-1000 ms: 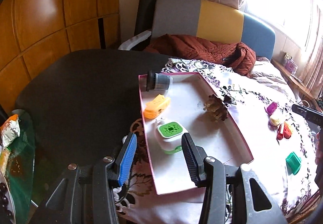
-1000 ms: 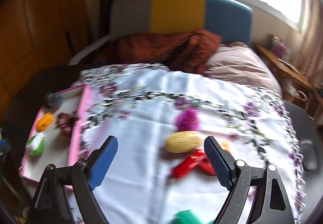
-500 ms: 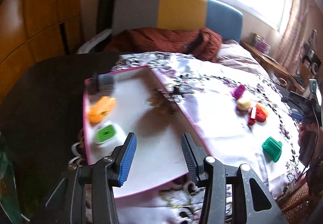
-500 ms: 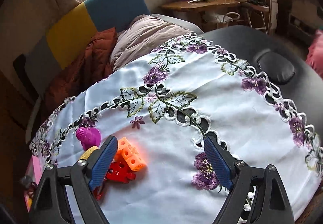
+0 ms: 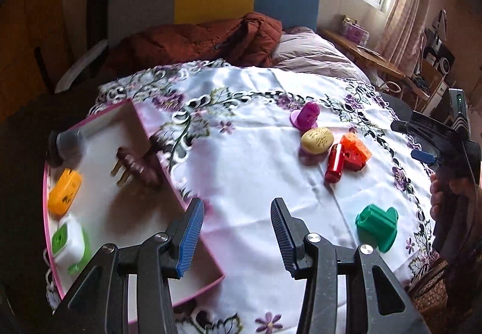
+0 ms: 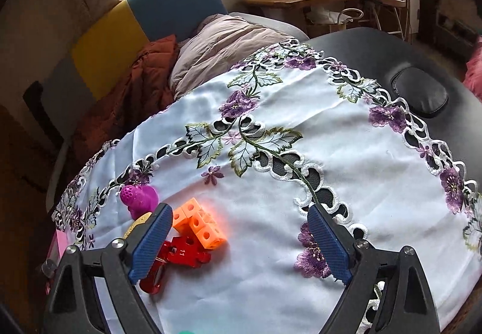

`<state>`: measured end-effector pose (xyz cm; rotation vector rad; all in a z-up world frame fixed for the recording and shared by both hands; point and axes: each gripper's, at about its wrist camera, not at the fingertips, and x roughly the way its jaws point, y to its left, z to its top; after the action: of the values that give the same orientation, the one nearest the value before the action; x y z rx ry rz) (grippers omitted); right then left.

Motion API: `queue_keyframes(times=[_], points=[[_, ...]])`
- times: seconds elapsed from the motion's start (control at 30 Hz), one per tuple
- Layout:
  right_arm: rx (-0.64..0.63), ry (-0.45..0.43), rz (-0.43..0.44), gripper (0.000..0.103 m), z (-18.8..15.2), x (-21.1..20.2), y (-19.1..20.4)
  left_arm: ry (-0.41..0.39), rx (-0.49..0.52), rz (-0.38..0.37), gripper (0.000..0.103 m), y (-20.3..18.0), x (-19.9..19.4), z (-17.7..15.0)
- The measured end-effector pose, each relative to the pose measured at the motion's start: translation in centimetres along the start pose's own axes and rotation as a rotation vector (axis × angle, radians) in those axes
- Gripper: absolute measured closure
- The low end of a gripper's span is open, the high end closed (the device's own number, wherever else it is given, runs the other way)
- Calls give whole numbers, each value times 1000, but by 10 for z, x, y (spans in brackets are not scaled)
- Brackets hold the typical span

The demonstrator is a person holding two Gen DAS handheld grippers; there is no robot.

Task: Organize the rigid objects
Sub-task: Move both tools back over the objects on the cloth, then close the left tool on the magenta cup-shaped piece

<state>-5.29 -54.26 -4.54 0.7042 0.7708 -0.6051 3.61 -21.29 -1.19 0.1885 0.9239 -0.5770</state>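
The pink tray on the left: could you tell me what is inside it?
The pink tray holds a grey cylinder, orange case, green-and-white box and brown clip; its near end is hidden behind the left gripper.

The only thing I can read is the number "11" on the flat red piece (image 6: 184,254) lying on the embroidered cloth. There are dark markings on the yellow oval (image 5: 317,139) and on the orange case (image 5: 64,192), too blurred to make out.

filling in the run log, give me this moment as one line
left gripper: open, empty, over tray edge | right gripper: jaws just opening, empty, beside orange block | loose: green piece
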Motion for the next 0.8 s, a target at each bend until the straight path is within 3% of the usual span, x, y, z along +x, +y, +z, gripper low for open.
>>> queue_keyframes(times=[0.47, 0.8], points=[[68, 14, 27, 11, 5, 0, -10, 30, 123, -79, 56, -63, 65, 65], [115, -1, 51, 10, 9, -4, -16, 96, 122, -118, 54, -95, 128, 104]])
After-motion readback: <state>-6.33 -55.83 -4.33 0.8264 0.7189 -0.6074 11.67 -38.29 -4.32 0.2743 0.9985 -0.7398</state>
